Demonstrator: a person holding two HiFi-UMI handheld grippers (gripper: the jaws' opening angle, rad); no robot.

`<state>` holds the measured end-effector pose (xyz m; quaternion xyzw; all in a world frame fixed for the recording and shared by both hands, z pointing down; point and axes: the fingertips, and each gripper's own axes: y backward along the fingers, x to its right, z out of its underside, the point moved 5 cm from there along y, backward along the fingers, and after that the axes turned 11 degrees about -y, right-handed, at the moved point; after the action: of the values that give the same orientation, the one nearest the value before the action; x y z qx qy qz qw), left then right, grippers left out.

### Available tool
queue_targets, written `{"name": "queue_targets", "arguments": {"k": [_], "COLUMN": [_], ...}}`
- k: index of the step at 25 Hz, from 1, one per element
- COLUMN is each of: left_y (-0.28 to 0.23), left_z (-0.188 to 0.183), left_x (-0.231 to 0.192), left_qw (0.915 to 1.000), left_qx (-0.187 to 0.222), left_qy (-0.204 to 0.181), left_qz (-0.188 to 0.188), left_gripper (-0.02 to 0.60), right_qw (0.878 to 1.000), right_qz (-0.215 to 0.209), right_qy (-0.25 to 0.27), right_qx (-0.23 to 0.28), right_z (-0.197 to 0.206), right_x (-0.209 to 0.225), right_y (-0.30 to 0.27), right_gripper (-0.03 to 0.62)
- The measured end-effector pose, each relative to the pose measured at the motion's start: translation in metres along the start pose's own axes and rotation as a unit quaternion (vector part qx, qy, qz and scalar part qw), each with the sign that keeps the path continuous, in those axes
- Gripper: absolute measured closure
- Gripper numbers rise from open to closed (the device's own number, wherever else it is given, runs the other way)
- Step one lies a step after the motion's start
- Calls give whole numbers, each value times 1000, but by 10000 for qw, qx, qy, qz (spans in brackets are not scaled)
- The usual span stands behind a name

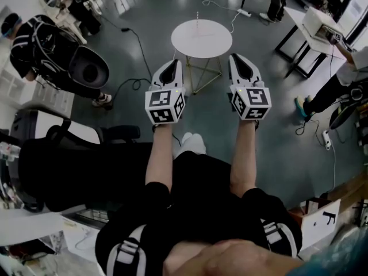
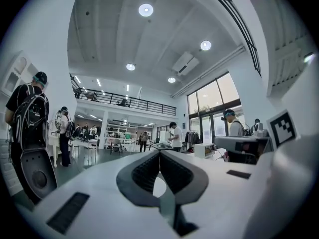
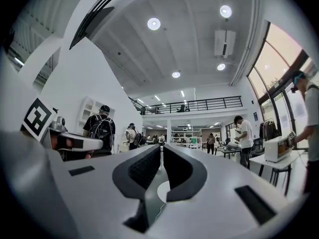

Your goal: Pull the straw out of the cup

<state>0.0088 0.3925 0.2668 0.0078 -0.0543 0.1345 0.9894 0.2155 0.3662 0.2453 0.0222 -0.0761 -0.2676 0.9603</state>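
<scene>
A thin pale straw [image 1: 197, 19] stands upright near the middle of the small round white table [image 1: 214, 46], its long axis vertical and its free end pointing straight up. Its foot sits where a clear cup [image 1: 197, 34] shows only as a faint tint on the tabletop, so the cup's rim, and anything else in it, cannot be made out from the head view.

Both grippers are held level in front of the person's body, on the near side of the table and apart from the straw, side by side with their marker cubes toward the person. The left gripper [image 1: 171, 64] points forward at the table's near left edge, and the right gripper [image 1: 239, 58] points at its near right edge.

In the left gripper view, the left gripper [image 2: 159, 153] has its dark ribbed fingers [image 2: 142, 171] pressed together at the tips with nothing between them; a pale oval of tabletop shows through the opening lower down. In the right gripper view, the right gripper [image 3: 162, 151] also has its fingers [image 3: 144, 167] clenched — only a hairline slit stays between the pads, and nothing is held there.

Around the table lie a grey floor [image 1: 144, 16], a black cable [image 1: 135, 82] trailing across it, and the person's white shoes [image 1: 191, 142] below the grippers.
</scene>
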Motion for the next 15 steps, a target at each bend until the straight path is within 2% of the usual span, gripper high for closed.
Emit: {"name": "queue_targets", "arguments": {"k": [5,8,12,15], "left_y": [-28,-54,-104,-153], "left_z": [6,20,42,65], "left_x": [-13,-27,-56,-79], "left_qw": [9997,9997,9994,9993], "left_qx": [133,77,57,-52], "left_qy": [180,191,284,334], "left_qz": [-66,-130,-178,-129], "left_gripper": [572,572,572,572], "right_qw": [9999,9997,9998,9991], "right_qz": [97,240,206,316], "right_qy": [47,-23,-30,-116], "right_qx": [-51,-62,-41,256], "right_z": [3,12,29,40], "right_x": [29,56,76,95], "right_y": [-15,-35,-87,-134], "right_gripper": [577,577,577,577]}}
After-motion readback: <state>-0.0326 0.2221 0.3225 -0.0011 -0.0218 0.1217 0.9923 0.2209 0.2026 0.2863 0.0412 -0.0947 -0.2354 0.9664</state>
